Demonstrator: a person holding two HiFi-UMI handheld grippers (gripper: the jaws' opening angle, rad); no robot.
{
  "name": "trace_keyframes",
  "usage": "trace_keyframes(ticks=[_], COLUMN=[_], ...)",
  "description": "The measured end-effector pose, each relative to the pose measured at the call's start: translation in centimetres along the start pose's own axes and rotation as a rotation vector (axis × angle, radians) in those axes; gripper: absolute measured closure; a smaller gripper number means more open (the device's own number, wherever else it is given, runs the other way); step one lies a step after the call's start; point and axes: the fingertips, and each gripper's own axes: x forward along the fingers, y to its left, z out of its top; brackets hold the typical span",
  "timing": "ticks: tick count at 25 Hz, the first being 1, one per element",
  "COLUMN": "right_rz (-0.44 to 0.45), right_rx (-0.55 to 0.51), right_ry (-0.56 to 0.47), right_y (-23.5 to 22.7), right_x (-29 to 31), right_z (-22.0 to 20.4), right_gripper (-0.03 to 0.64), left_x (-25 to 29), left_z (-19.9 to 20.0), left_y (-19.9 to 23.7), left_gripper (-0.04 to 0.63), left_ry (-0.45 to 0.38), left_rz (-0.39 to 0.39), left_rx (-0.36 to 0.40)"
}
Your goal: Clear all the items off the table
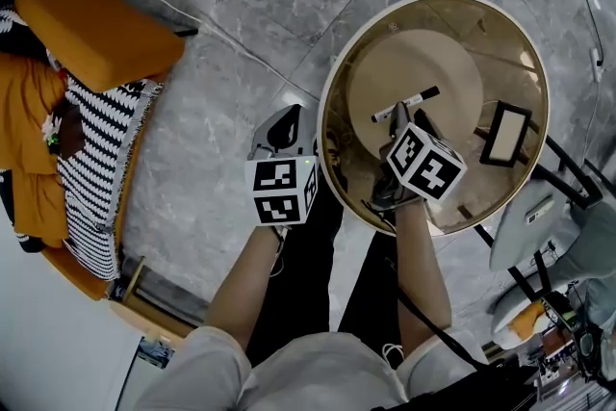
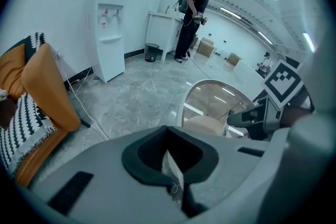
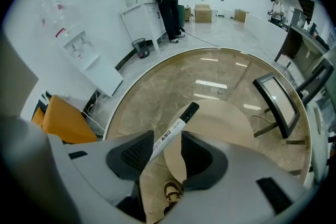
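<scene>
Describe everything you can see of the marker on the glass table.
The marker is a slim pen with a white barrel carrying black print and a black cap, plastic by its look. It lies flat on the round glass table, over the beige base seen through the glass, with its capped end pointing away from the person. Its barrel sits between the open jaws of the right hand-held gripper, close to one pad; whether they touch is unclear.
</scene>
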Motion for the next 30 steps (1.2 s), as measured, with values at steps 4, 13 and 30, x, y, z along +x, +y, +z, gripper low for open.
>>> trace_keyframes(ticks=[4, 13, 30], right_rz=[-0.020, -0.055, -0.079], right_rx=[0.016, 0.042, -0.056], right_ry=[0.009, 0.022, -0.013], right_y=[0.2, 0.7, -1.0], right_x=[0.9, 1.8, 0.9], right_z=[-0.1, -0.1, -0.3], right_gripper=[0.436, 0.451, 0.537], left_x=[0.4, 0.4, 0.1], left_z=[0.1, -1.1, -1.8], left_y=[1.0, 2.0, 0.0], left_gripper=[0.595, 0.595, 0.595], left_ry=[0.003, 0.029, 0.032], left_rz=[0.009, 0.012, 0.000], left_rx=[-0.002, -0.014, 0.026])
